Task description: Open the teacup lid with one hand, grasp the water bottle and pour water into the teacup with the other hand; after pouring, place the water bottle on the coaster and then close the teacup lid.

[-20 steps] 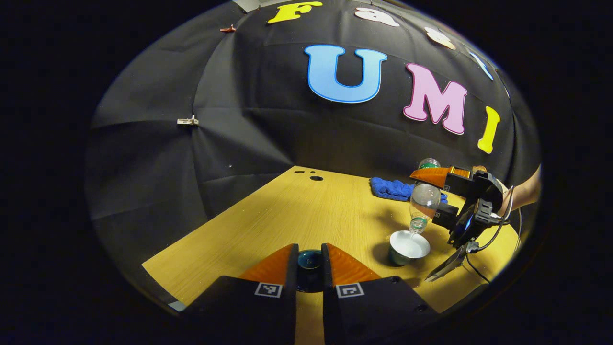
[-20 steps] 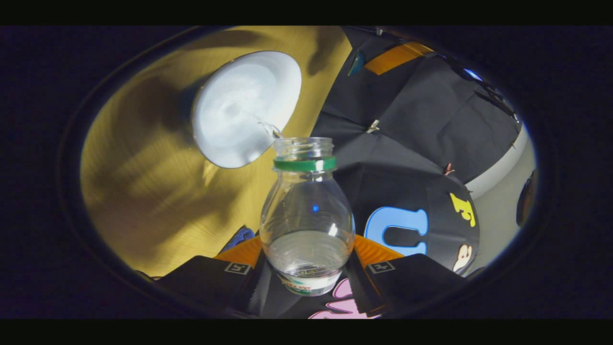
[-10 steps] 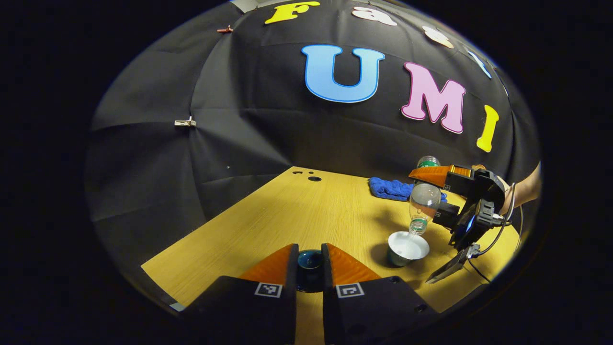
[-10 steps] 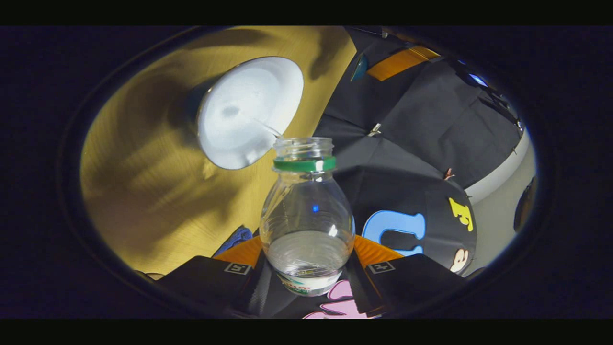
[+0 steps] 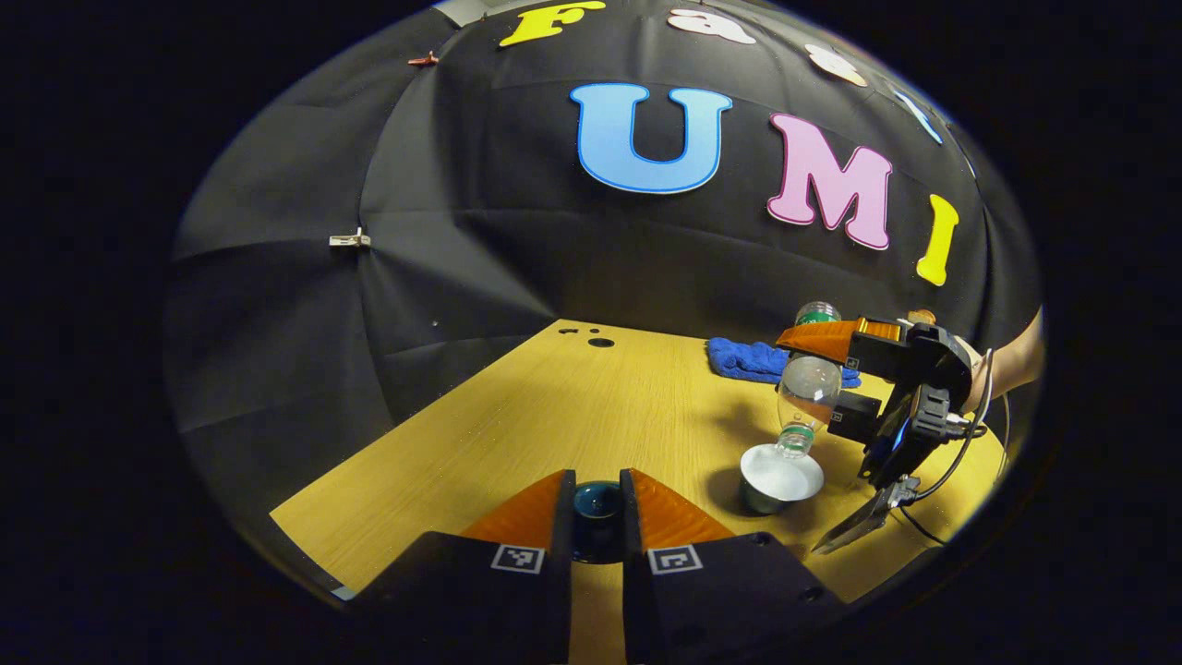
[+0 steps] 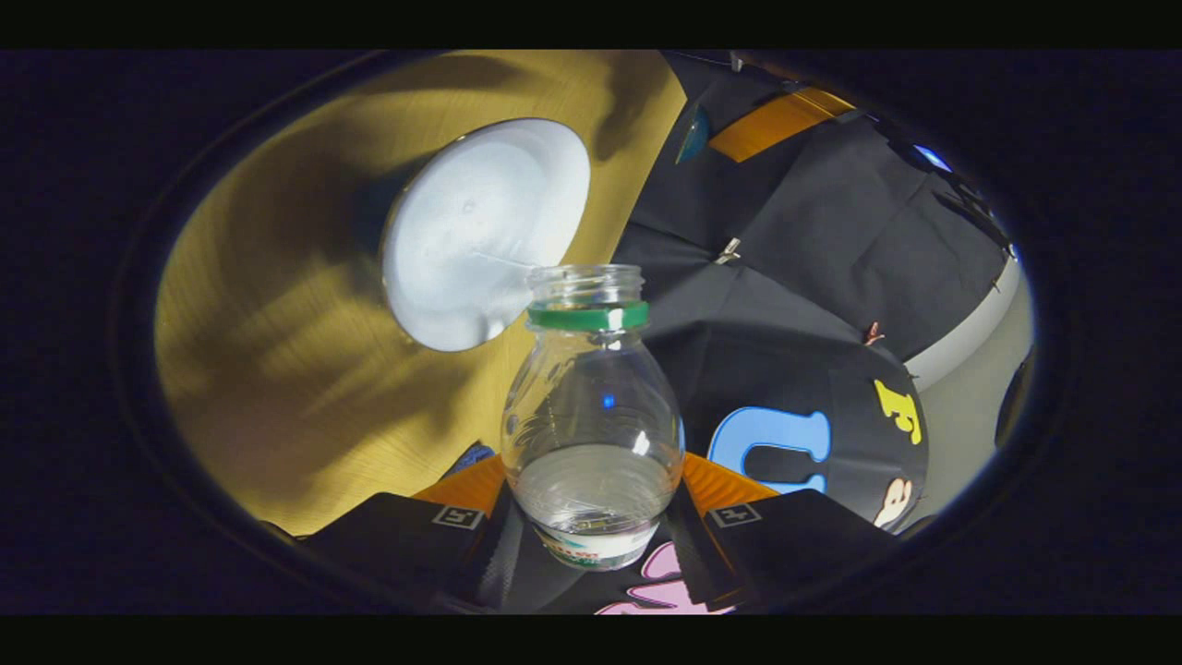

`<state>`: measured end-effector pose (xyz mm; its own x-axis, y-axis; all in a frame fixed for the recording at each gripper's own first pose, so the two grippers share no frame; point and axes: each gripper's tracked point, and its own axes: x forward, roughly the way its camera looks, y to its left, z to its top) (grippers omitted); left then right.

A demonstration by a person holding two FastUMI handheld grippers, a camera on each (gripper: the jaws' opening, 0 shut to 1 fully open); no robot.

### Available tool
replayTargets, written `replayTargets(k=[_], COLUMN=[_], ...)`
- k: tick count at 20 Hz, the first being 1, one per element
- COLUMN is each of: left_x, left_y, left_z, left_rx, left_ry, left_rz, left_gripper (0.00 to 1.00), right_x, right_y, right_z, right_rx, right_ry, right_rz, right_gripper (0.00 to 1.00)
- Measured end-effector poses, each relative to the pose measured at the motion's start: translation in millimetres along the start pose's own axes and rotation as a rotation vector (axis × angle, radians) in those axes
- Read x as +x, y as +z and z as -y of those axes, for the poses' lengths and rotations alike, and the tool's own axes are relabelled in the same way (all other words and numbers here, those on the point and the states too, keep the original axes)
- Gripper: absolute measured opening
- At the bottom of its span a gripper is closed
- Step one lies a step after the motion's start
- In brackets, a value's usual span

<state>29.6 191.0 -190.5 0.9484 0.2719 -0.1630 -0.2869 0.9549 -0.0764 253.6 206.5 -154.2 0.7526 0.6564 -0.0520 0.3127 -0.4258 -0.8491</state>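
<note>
Item, left to right across the desk [image 5: 517,416]. Near front edge, left of centre: left gripper [image 5: 597,503], fingers pressed on a dark teal teacup lid [image 5: 597,500] and holding it clear of the cup. Right of it, toward the front right part of the desk: teacup [image 5: 781,478], uncovered, white inside, standing upright; in the right gripper view the teacup [image 6: 485,231] appeared beyond the bottle mouth. Directly above the cup: water bottle [image 5: 805,388], clear, uncapped, green neck ring, tipped mouth-down over the rim; the bottle [image 6: 591,416] looked nearly drained. Right gripper [image 5: 836,374] clamped on the bottle's body from both sides, a person's forearm [image 5: 1011,365] behind it at the desk's right edge. Back right of desk: blue cloth [image 5: 753,358] with a second bottle [image 5: 817,312] just behind it. Coaster not identified with certainty. Step judged in hand: pouring, close to finished. Next move would call for righting the bottle, carrying it to the coaster, then lowering the lid squarely onto the cup.
</note>
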Motion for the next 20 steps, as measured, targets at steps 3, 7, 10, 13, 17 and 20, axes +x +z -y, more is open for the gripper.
replayTargets(k=[3,7,10,13,17,20], left_x=[-0.1,-1.7,-2.7,-4.7,-4.5,-5.2], left_y=[2.9,11.6,18.9,33.2,59.2,81.8], left_z=[5.1,10.4,15.5,23.8,35.9,39.3], left_rx=[0.002,-0.003,-0.010,0.003,-0.029,-0.040], left_ry=[0.007,0.013,0.016,0.012,-0.001,0.016], left_rz=[0.003,0.016,0.021,0.036,0.060,0.092], left_gripper=[0.27,0.23,0.27,0.27,0.27,0.27], right_x=[-1.0,-13.8,-23.6,-35.0,-53.3,-71.2], right_y=[-9.5,-22.0,-33.2,-50.3,-90.3,-126.9], right_z=[-4.2,1.4,4.3,8.2,23.1,27.7], right_rx=[0.077,0.245,0.443,0.661,0.987,1.247], right_ry=[0.018,0.038,0.060,0.075,0.063,0.052], right_rz=[-0.047,-0.130,-0.212,-0.310,-0.426,-0.484], right_gripper=[0.73,0.73,0.73,0.73,0.73,0.73])
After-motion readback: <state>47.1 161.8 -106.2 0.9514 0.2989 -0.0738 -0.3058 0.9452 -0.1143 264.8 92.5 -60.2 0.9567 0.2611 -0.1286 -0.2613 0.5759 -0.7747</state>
